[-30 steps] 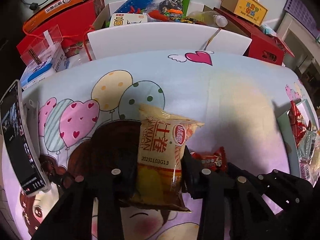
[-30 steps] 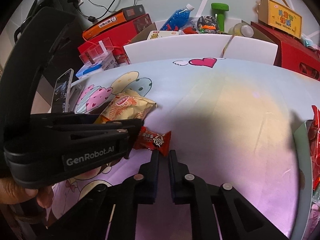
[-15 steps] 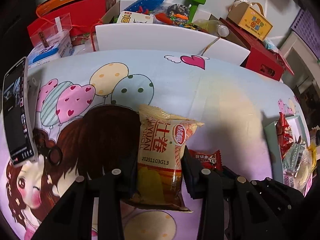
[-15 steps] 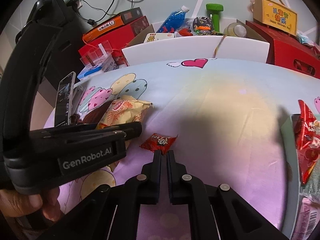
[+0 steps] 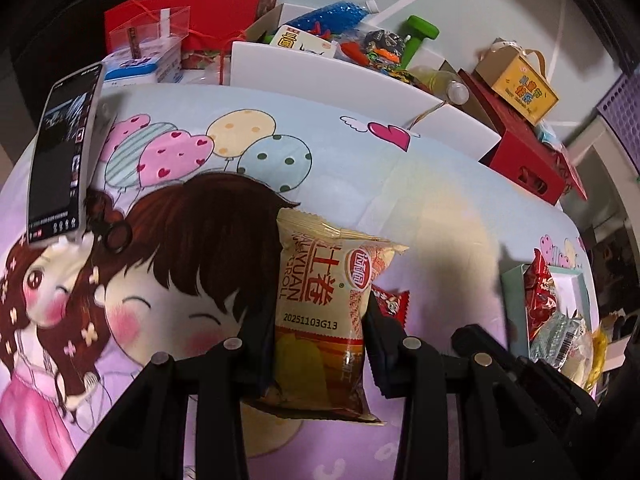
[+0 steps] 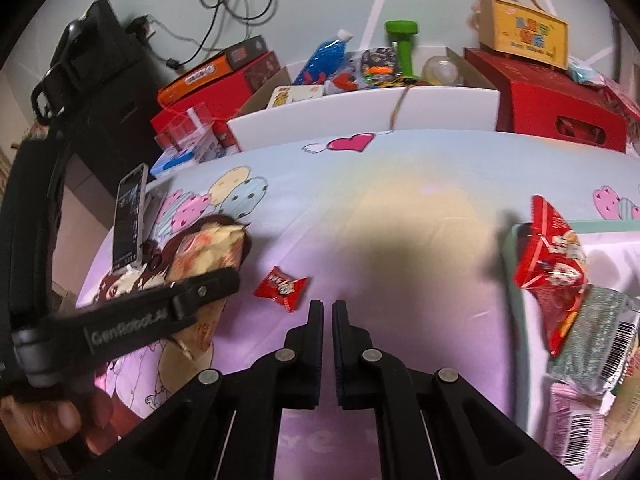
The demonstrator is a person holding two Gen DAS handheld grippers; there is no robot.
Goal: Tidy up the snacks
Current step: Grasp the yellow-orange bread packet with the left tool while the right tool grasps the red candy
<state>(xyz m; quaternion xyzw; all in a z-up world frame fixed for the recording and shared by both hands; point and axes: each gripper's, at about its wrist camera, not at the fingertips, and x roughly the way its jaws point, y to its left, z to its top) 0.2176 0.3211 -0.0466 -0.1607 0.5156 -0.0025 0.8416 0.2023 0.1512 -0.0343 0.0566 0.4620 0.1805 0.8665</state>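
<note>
My left gripper (image 5: 318, 320) is shut on a yellow egg-roll snack bag (image 5: 324, 304), which it holds above the cartoon-print tablecloth; the same bag (image 6: 208, 256) shows behind the left gripper's arm in the right wrist view. A small red candy packet (image 6: 282, 289) lies on the cloth, just ahead and left of my right gripper (image 6: 327, 312). The right gripper is shut and holds nothing. The packet (image 5: 390, 304) peeks out right of the bag. A pale green tray (image 6: 516, 240) at the right holds a red snack bag (image 6: 554, 256) and several other packets.
A phone (image 5: 60, 152) stands propped at the table's left edge. Behind the table are a white box (image 5: 320, 80) of toys and bottles, red gift boxes (image 6: 560, 108) and a yellow carton (image 6: 524, 36). A hand (image 6: 44, 424) grips the left tool.
The left gripper has carried the yellow bag up and back, toward the left. The right gripper has pulled back to the right, so the red candy packet lies farther off and more of the tray shows.
</note>
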